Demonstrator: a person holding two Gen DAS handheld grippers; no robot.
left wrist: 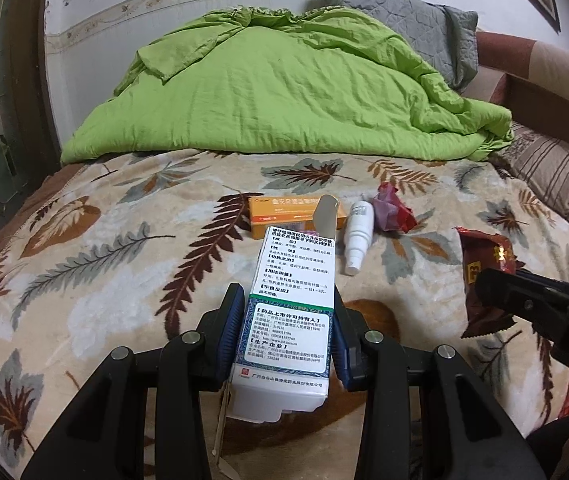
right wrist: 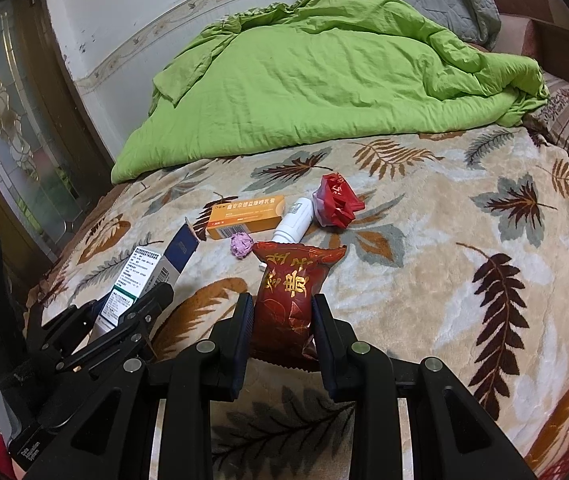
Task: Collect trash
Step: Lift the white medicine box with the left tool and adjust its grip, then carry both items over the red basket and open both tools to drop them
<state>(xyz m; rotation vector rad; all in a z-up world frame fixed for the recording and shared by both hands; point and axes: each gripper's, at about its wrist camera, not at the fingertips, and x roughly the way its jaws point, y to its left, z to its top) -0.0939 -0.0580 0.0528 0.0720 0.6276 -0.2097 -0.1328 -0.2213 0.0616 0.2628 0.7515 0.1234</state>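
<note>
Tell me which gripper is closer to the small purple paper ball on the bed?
Right. The right gripper, shut on the red snack packet, sits just behind the purple paper ball. The left gripper, holding the white medicine box, is off to its left, slightly farther.

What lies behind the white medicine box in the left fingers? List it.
Behind the white medicine box lie an orange carton, a white spray bottle and a crumpled red wrapper. Its raised flap hides part of the carton.

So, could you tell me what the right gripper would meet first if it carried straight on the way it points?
The right gripper, shut on the red snack packet, points toward the white bottle; that probably comes first, though the purple paper ball lies close beside the line and depth is unclear.
</note>
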